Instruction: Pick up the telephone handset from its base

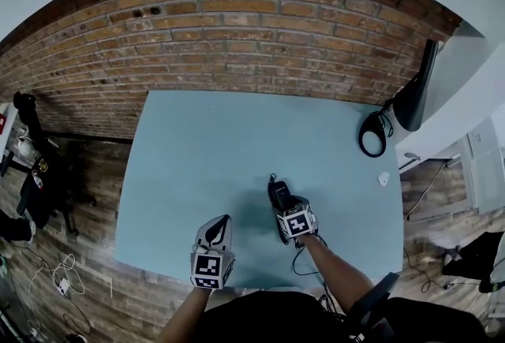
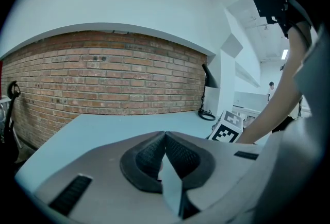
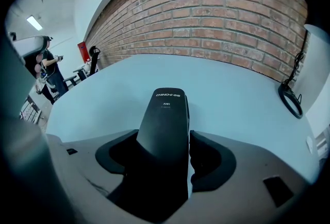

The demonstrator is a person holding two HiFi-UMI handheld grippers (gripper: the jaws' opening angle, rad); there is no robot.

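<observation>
Head view steeply over table (image 1: 205, 176) — gripper views low, facing shared brick wall (image 1: 237, 34).

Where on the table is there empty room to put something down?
The far half of the table, along the brick wall, and its left side are bare. Crowded: the near edge, with the left hand-held gripper, the right hand-held gripper and the handset, and the right side by the lamp.

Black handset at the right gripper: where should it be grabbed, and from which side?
Clamp its two long sides at mid-length, coming from the near end along its length. The handset is long, narrow and straight-sided, so the pads would likely seat flat there. The right gripper straddles it that way, with a sliver of gap showing at one pad.
</observation>
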